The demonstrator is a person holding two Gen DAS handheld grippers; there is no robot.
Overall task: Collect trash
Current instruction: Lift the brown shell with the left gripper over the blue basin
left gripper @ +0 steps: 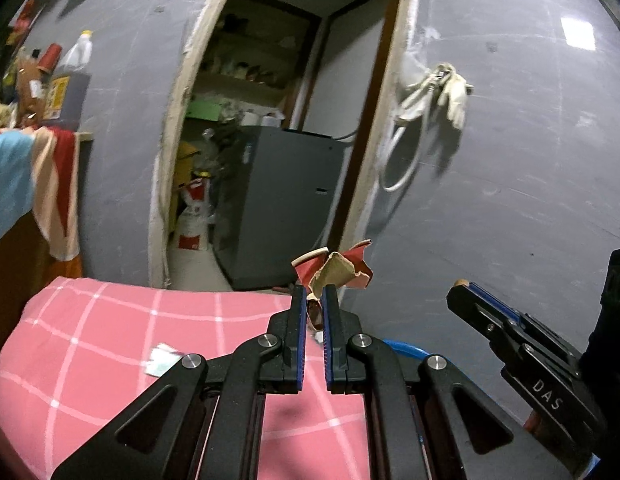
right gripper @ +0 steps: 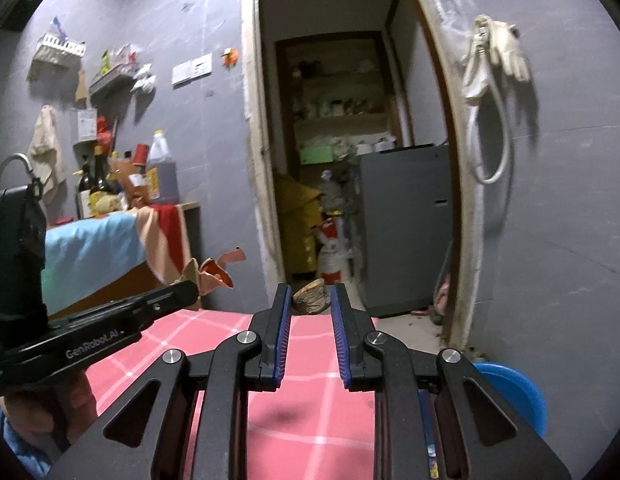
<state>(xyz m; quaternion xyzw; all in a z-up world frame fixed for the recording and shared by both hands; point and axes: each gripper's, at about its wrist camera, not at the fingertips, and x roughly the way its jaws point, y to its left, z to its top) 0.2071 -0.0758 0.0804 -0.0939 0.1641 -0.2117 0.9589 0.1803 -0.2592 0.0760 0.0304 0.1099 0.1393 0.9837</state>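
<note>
Both grippers hold trash above the pink checked cloth, facing an open doorway.

The left gripper pinches a torn red-and-tan paper scrap, whose lower end is hidden between the narrow jaws. The right gripper clamps a brown, ridged lump, blurred and hard to identify. A small pale wrapper lies on the cloth, partly covered by the left gripper's linkage. A blue basin is cut off behind the right gripper. Shelves inside the doorway are too dim to make out.
</note>
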